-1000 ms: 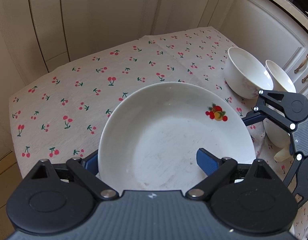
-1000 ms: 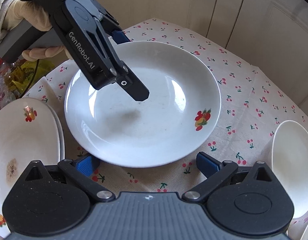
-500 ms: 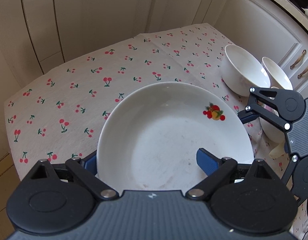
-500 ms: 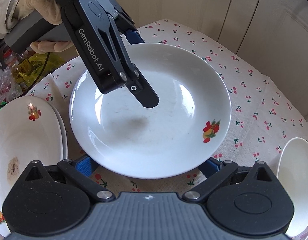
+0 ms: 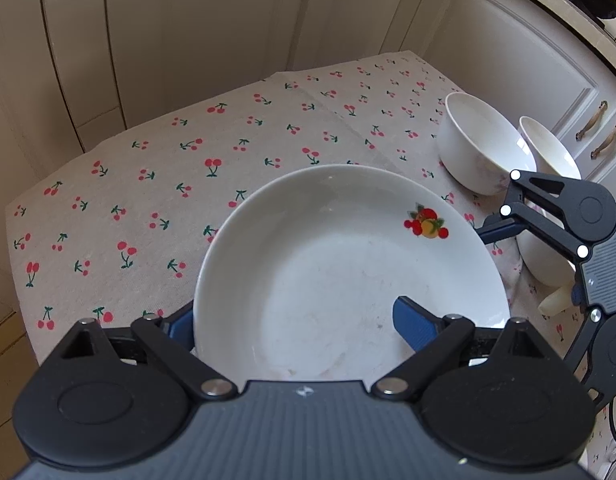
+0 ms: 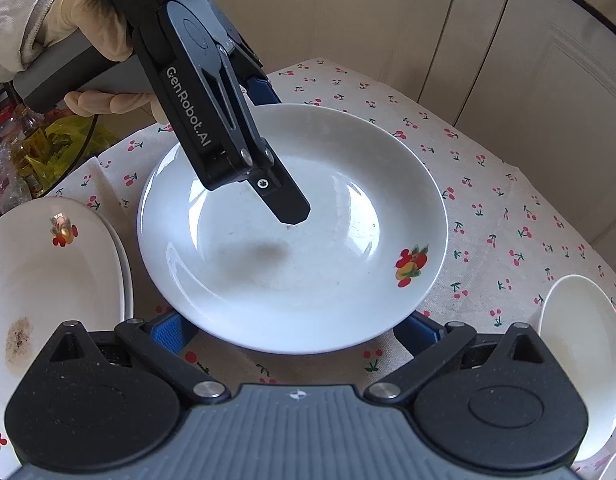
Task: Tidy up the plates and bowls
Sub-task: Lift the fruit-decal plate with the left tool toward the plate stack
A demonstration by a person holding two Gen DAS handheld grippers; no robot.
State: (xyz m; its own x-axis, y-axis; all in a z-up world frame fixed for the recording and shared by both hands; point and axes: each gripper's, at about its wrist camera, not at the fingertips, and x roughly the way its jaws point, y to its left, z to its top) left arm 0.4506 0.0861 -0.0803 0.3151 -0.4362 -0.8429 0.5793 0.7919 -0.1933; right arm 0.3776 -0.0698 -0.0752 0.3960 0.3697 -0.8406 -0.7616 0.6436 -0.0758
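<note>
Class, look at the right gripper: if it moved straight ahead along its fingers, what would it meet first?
Probably the near rim of the white plate, which the left gripper is holding. The right gripper is open, its blue fingers at or under that rim; exact height is unclear.

The plate (image 6: 291, 240) has gone up and away from the cloth (image 6: 508, 216) since a second ago. In the right view it has slid over toward the right tongs (image 6: 295, 330), and its near rim now lies over both blue fingers (image 6: 169, 330). The left tongs (image 6: 267, 148) on its far rim have come closer and higher too. In the left view, the bowls (image 5: 474, 148) sit a bit lower.
</note>
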